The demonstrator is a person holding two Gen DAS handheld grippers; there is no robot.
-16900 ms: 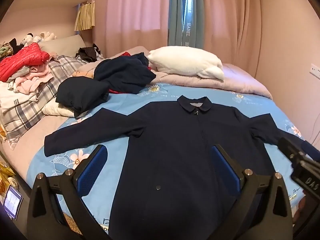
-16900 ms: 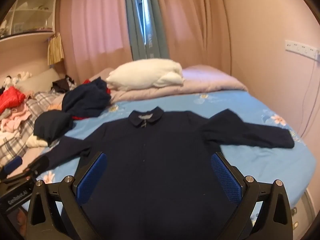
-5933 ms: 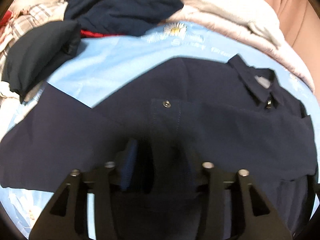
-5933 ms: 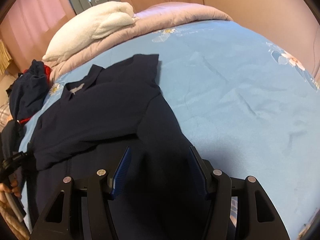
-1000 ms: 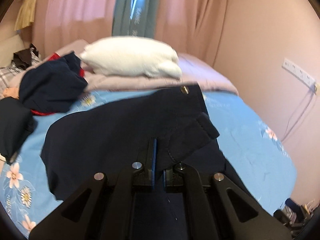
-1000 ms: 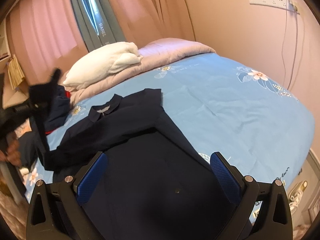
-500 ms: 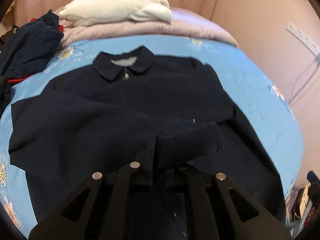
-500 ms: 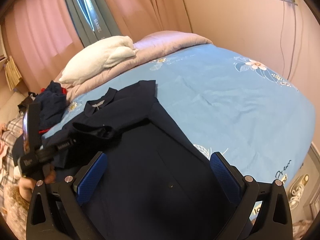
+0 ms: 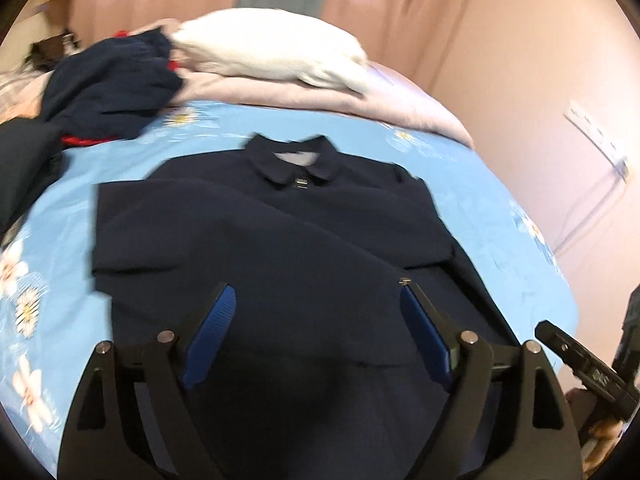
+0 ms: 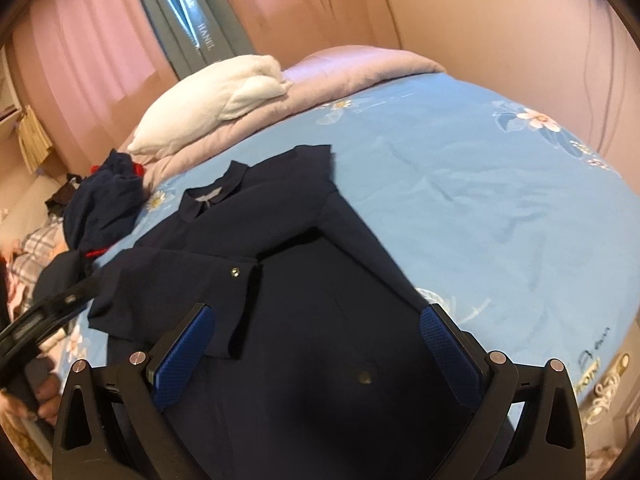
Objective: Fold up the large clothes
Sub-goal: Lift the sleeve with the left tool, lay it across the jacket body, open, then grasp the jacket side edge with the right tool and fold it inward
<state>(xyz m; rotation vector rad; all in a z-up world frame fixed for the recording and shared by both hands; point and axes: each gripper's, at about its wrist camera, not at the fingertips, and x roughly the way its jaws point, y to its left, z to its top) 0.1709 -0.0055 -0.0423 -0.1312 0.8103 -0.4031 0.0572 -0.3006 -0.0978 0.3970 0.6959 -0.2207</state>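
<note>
A navy collared jacket (image 9: 280, 232) lies face up on the blue floral bedsheet (image 9: 60, 216), collar (image 9: 292, 160) toward the pillow. Both sleeves are folded across its chest. The left sleeve's cuff (image 10: 240, 300), with a snap, rests flat on the front. My left gripper (image 9: 316, 294) hovers over the jacket's lower half. Its jaws are opening, with nothing between the blue pads (image 9: 212, 340). My right gripper (image 10: 316, 312) stands open over the jacket's hem (image 10: 360, 380) and holds nothing. The left gripper (image 10: 44, 316) also shows at the right wrist view's left edge.
A white pillow (image 9: 272, 52) lies on a pink quilt (image 9: 400, 108) at the head of the bed. A heap of dark blue clothes (image 9: 108, 80) sits at the far left. A pink wall with sockets (image 9: 596, 136) runs along the right. Bare sheet (image 10: 500, 200) lies right of the jacket.
My left gripper let go of the sleeve cuff and its jaws opened wide. The sleeve now lies flat across the jacket's chest. The right gripper stayed open and hardly moved.
</note>
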